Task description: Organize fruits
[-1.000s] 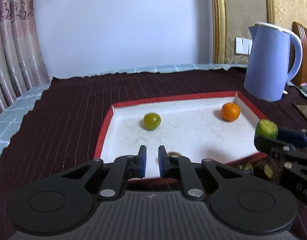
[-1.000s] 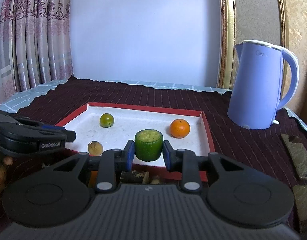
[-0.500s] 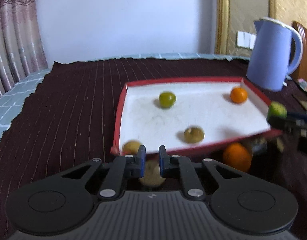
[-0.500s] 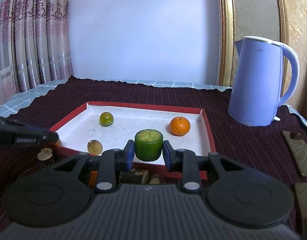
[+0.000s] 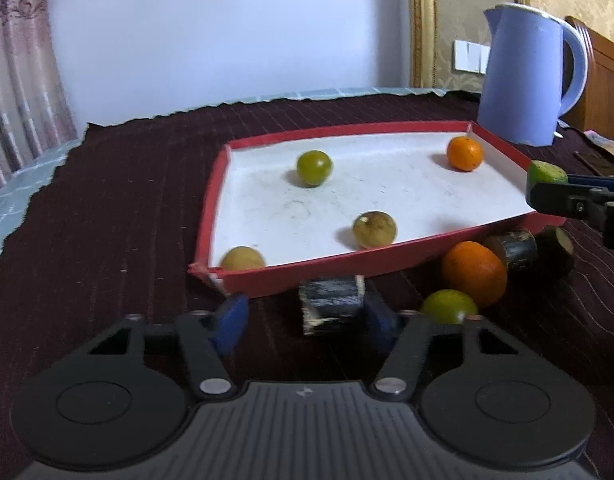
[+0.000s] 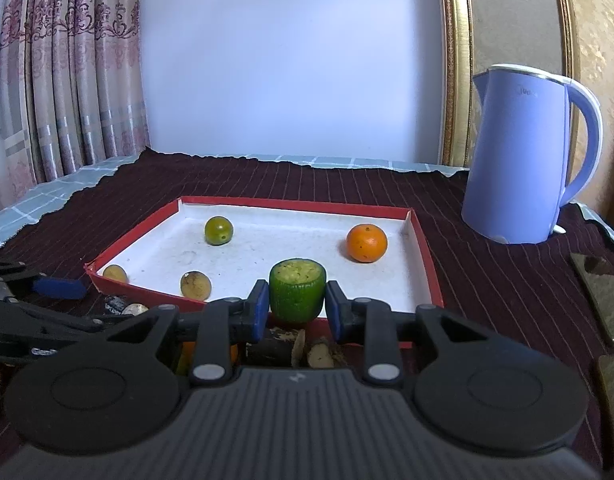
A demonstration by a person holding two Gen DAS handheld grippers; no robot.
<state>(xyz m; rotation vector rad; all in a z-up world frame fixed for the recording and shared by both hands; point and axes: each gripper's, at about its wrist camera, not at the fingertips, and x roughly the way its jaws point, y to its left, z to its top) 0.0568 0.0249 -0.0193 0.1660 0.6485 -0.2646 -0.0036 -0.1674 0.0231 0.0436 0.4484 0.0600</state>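
A red-rimmed white tray (image 5: 211, 216) (image 6: 423, 256) holds a green fruit (image 5: 314, 168) (image 6: 218, 230), an orange (image 5: 464, 153) (image 6: 366, 243) and two yellowish-brown fruits (image 5: 375, 229) (image 5: 242, 259). My left gripper (image 5: 305, 320) is open, low over the cloth, with a dark cut piece (image 5: 331, 309) between its fingers. An orange (image 5: 474, 273), a green fruit (image 5: 449, 307) and dark cut pieces (image 5: 511, 250) lie before the tray. My right gripper (image 6: 295, 312) is shut on a green cut piece (image 6: 297, 290) (image 5: 546, 172) above the tray's near edge.
A blue kettle (image 5: 527, 80) (image 6: 523, 160) stands at the back right on the dark striped cloth (image 5: 127, 200). Flat brown objects (image 6: 599, 296) lie at the far right. Curtains (image 6: 59, 80) hang at the left.
My left gripper has pulled back from the tray, dropped low and opened around the dark cut piece. My right gripper has stayed still with the green piece.
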